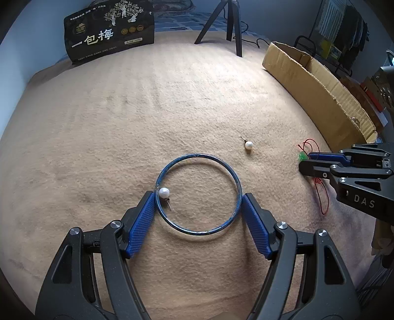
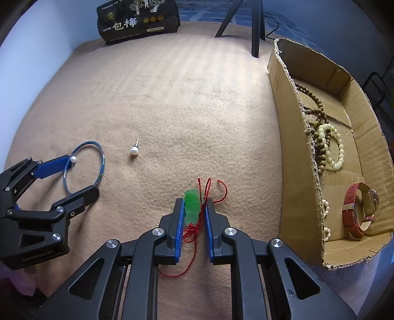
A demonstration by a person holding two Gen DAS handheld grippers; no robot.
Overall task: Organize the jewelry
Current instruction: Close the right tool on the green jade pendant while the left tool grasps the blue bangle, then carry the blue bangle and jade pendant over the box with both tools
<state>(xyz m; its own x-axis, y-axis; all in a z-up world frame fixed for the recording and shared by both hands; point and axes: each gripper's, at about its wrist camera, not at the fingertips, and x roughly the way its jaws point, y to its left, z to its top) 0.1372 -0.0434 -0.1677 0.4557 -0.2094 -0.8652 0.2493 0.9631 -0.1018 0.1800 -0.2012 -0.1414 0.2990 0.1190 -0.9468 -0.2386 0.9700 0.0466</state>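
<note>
A blue bangle lies flat on the beige blanket. My left gripper straddles it, both blue pads touching its outer rim, jaws wide. A pearl earring sits inside the bangle at its left edge. A second pearl earring lies loose to the right, also seen in the right wrist view. My right gripper is closed around a green jade pendant on a red cord, resting on the blanket. The bangle and left gripper show there at left.
An open cardboard box stands at the right, holding wooden beads, a pale bead bracelet and a red-strap watch. A black snack bag and tripod legs stand at the back.
</note>
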